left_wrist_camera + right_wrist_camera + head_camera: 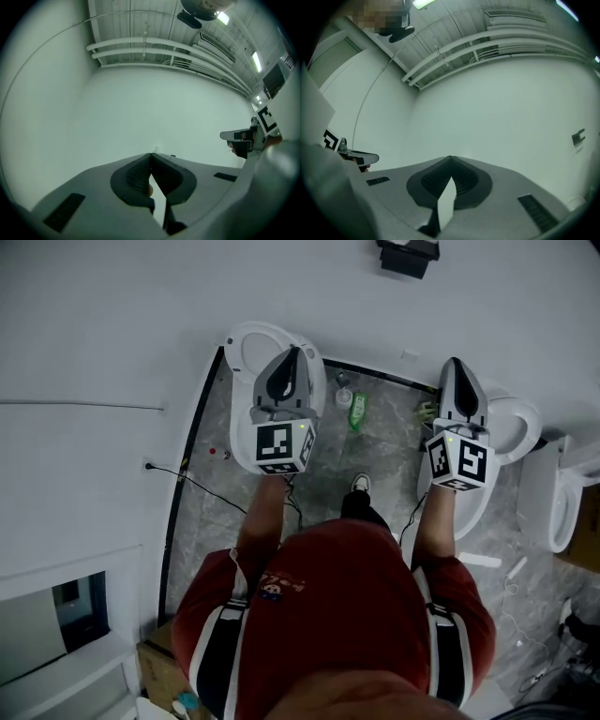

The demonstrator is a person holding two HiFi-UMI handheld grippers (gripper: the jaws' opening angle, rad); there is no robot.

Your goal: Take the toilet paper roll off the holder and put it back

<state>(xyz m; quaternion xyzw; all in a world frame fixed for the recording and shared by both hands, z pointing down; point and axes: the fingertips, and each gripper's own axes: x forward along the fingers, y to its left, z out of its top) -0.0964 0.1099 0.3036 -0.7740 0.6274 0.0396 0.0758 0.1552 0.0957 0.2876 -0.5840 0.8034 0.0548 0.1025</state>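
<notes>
White wall [112, 324] over a grey stone floor [384, 456]; both grippers idle, roll not yet reached.
Toilets [520, 427] stand on the floor below a dark wall fitting [408, 257], probably the holder. The left gripper [292, 354] is below-left of it and the right gripper [455, 367] just below, the fingers of both pressed together on nothing. No roll shows in any of the 3 views. Next I'd reach for the fitting, jaws opening. No writing is legible.

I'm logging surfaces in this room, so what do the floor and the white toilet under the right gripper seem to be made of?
Floor: likely stone or stone-look tile, grey with pale veining and a dull sheen. Toilet: probably glazed ceramic, plain white, with a smooth rounded rim and a soft gloss.
</notes>
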